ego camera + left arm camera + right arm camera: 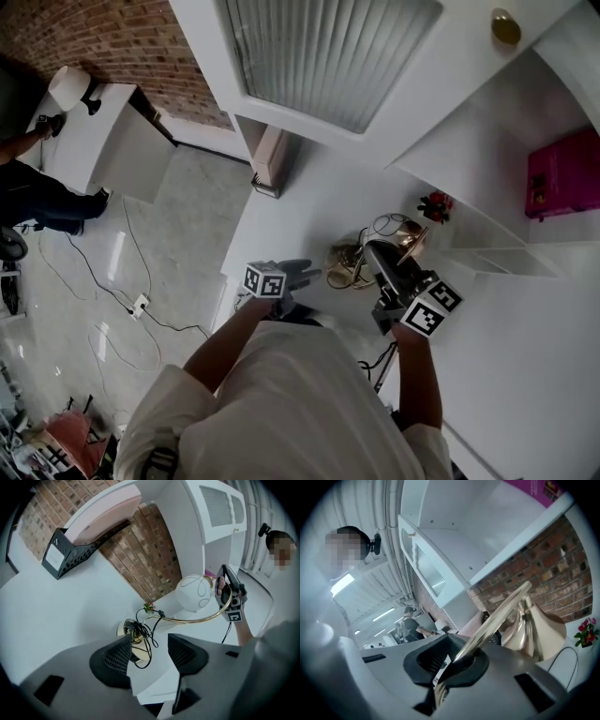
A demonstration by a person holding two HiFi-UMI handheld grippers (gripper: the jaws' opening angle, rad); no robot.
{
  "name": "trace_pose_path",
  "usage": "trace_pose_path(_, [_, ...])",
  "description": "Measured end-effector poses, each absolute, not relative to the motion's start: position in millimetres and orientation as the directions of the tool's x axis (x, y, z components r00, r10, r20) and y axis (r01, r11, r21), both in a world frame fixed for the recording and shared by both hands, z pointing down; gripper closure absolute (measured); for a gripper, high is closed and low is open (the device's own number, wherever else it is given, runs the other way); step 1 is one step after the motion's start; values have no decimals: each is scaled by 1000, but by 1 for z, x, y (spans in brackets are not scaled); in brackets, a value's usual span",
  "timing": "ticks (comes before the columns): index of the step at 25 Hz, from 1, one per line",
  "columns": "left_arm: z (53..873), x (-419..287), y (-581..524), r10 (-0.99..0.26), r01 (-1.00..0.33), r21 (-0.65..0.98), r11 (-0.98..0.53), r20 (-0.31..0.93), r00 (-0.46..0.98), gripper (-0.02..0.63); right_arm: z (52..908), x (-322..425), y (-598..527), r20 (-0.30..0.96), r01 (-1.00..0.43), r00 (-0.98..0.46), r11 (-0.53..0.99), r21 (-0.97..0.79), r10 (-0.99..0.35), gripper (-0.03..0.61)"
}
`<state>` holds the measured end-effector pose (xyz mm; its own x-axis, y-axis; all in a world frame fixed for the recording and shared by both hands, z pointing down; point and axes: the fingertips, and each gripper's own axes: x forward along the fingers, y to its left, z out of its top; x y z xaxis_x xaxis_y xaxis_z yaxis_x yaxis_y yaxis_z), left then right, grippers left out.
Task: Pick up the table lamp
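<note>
A person in a white shirt worked 2 handheld grippers over a white counter (309, 192) beside a brick wall (150, 550). The right gripper (461, 660) was clamped tight on the curved brass arm (501, 609) of the table lamp (409, 240), with the rod pinched between its closed jaws and the lamp's brass cone (541, 630) just beyond them. The left gripper (150, 651) hung with its jaws apart and nothing pressed between the pads. It pointed at the lamp's round brass base (133, 637), which showed just past its left jaw under a tangle of black cord (146, 641). In the left gripper view, the arm swept from the base past a white globe (193, 592) to the right gripper. Whether the base touched the counter could not be told. A small red flower (436, 204) stood near the lamp.
</note>
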<state>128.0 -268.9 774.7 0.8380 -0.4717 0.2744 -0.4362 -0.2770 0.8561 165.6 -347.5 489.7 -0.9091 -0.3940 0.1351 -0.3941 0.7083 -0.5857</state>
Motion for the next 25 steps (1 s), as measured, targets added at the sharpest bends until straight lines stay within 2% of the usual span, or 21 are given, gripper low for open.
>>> trace_pose_path(12, [802,113,-256,-484,-334,931,-145,228,845,301,436,117,-323,129,-370,-925,779,-506,-356,568])
trace_pose_path(16, [803,110,-253,-490,-225,969,-104,147,859,270,425,98,-314,118,-354,-932,787,-505,-344,568])
trace_pose_path(21, [795,111,-257,-514,-86,994,-72,37,857,265,415,85,-310,102,-349,-932,791,-502,-347,568])
trace_pose_path(25, [792,106,-256,-522,-28,997,-67,-11,853,265,410,70,-302,105,-345,-935,802,-488,-338,568])
